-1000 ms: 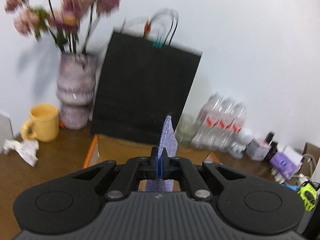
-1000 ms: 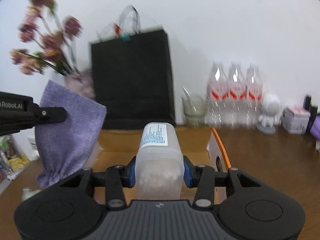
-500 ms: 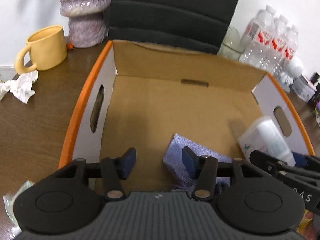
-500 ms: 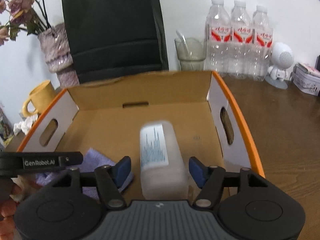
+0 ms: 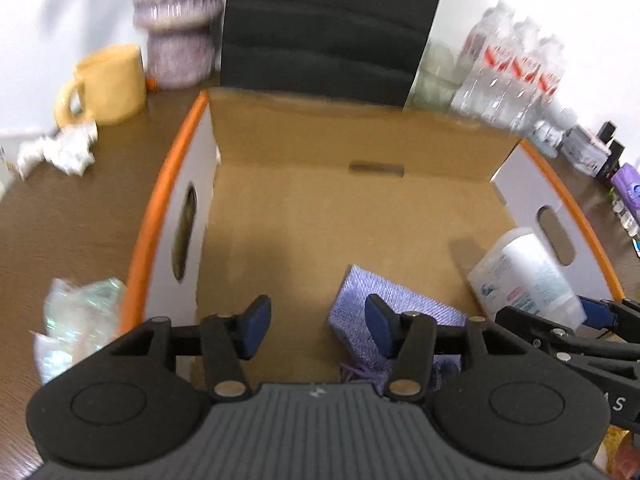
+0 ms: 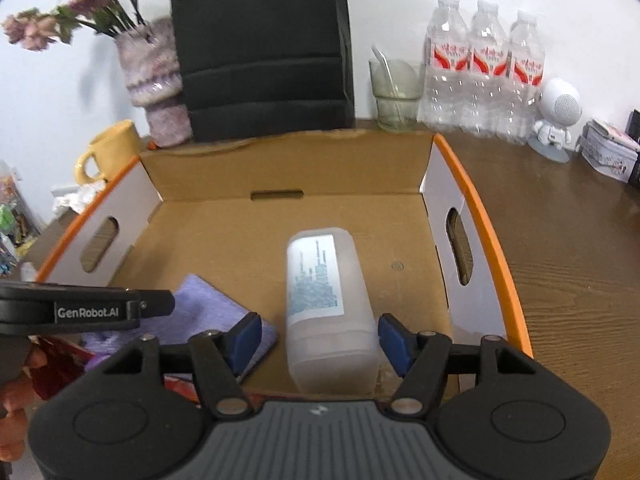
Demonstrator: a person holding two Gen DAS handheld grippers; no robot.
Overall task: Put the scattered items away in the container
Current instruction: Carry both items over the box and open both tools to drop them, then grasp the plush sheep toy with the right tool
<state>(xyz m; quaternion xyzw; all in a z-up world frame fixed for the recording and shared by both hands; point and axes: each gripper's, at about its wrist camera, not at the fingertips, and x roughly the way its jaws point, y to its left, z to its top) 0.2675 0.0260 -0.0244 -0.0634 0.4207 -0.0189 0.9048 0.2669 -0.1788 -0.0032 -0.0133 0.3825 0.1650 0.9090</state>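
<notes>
Cardboard box point(image 6: 476, 208) on wood table point(image 6: 568, 240). White bottle point(image 6: 326, 304) lies in box, long axis toward frame top, between opening fingers of right gripper point(image 6: 318, 338), untouched. Left gripper point(image 5: 314, 322) opening w/ nothing between; purple pouch point(image 5: 384, 296) just right of it.

A frosted white bottle point(image 6: 326, 304) with a blue-printed label lies on its side in the orange-rimmed cardboard box point(image 6: 486, 216), a lilac cloth pouch point(image 6: 208, 312) flat beside it.
</notes>
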